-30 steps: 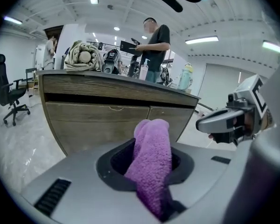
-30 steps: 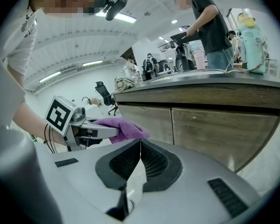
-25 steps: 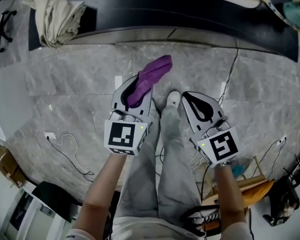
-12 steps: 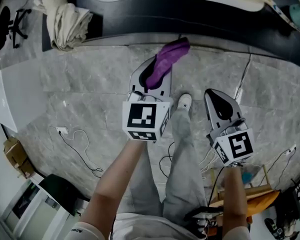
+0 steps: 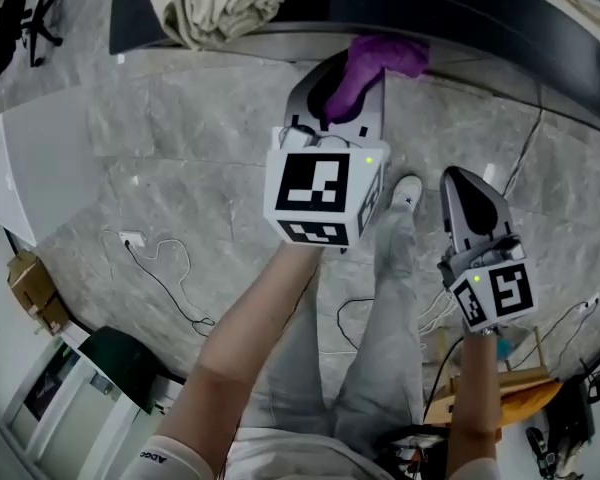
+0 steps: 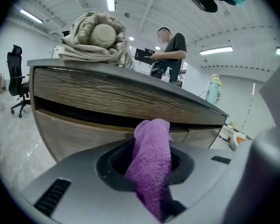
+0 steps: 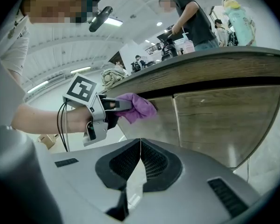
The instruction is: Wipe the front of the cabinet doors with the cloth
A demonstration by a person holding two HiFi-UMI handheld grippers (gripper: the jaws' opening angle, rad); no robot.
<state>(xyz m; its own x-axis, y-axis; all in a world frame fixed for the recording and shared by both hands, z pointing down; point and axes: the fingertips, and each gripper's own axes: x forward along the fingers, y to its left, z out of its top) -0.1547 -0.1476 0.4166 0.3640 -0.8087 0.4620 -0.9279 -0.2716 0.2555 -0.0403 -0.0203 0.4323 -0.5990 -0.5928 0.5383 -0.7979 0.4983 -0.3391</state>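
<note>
Left gripper [image 5: 348, 86] fingers pinch the purple cloth [image 6: 151, 157]. Its free end is bunched at 12 o'clock, at or just short of the cabinet doors [image 7: 210, 120] under the worktop [image 6: 130, 94] overhang. Right gripper [image 7: 139, 169] at 4 o'clock, fingers pressed together, empty. Risk: rubbing drag pulls the small wad loose, or bare fingers scrape the door.

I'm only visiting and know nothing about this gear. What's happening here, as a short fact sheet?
Left gripper: shut on purple cloth
Right gripper: shut, nothing between its jaws
Cloth position: at the top edge of a wood-grain cabinet door; contact unclear
On countertop: bundled beige fabric
Background: person standing on the far side
</note>
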